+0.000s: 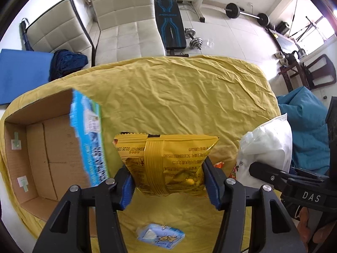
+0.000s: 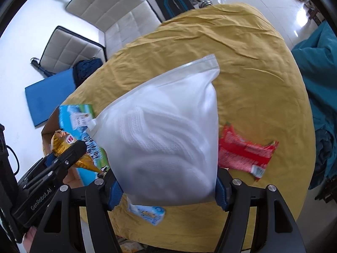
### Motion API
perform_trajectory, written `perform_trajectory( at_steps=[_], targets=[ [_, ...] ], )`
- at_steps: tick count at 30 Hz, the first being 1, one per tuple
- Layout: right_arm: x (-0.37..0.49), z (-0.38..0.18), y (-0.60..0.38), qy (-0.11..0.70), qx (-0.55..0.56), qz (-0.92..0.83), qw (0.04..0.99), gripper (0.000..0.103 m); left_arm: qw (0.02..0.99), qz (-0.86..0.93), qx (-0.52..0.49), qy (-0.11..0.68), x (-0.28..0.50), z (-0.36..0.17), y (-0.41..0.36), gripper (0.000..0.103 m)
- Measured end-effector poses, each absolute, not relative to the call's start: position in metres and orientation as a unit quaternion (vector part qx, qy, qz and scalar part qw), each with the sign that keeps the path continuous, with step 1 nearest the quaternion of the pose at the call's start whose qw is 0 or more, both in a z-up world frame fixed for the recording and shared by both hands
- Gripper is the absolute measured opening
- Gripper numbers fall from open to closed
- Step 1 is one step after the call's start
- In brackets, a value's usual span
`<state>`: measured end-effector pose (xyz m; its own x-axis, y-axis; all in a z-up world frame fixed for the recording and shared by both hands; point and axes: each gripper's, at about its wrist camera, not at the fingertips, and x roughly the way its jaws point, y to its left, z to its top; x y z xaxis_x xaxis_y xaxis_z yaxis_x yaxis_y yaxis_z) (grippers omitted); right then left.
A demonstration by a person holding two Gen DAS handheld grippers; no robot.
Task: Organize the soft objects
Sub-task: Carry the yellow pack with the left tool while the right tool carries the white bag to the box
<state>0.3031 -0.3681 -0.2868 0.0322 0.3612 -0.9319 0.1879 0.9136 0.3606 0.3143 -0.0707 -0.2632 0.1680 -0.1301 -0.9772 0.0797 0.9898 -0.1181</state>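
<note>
Two packets are in my grip at once. My left gripper (image 1: 168,181) is clamped across the lower half of a yellow snack bag (image 1: 166,162), the blue pads pressing in from both sides so the foil buckles between them; it hangs lifted above the yellow cloth (image 1: 179,97), just beside the open cardboard box (image 1: 38,147) on my left. My right gripper (image 2: 168,191) is closed on the bottom of a frosted zip bag (image 2: 166,132) holding something white and knitted, also held off the cloth. Both feel like light, yielding loads to me: the snack bag is puffed with air and slick, so I judge a firm hold across the body safer than the crimped edge, but not so hard it bursts. The zip bag is floppy and will sag, so low and central suits it. Further out, a red wrapper (image 2: 244,154) and a small blue tissue pack (image 1: 160,235) lie on the cloth, apart from the box.
</note>
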Motion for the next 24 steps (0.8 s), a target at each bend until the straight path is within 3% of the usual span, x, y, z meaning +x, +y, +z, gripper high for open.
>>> perform_trajectory(
  at_steps=[12, 24],
  targets=[
    [0.304, -0.243, -0.192, 0.687, 0.151, 0.117, 0.701, 0.071, 0.76, -0.057, -0.08, 0.643, 0.309, -0.237, 0.089, 0.054],
    [0.354, -0.293, -0.008, 0.71, 0.111, 0.147, 0.68, 0.071, 0.731, -0.016, -0.108, 0.673, 0.342, -0.286, 0.236, 0.054]
  ],
)
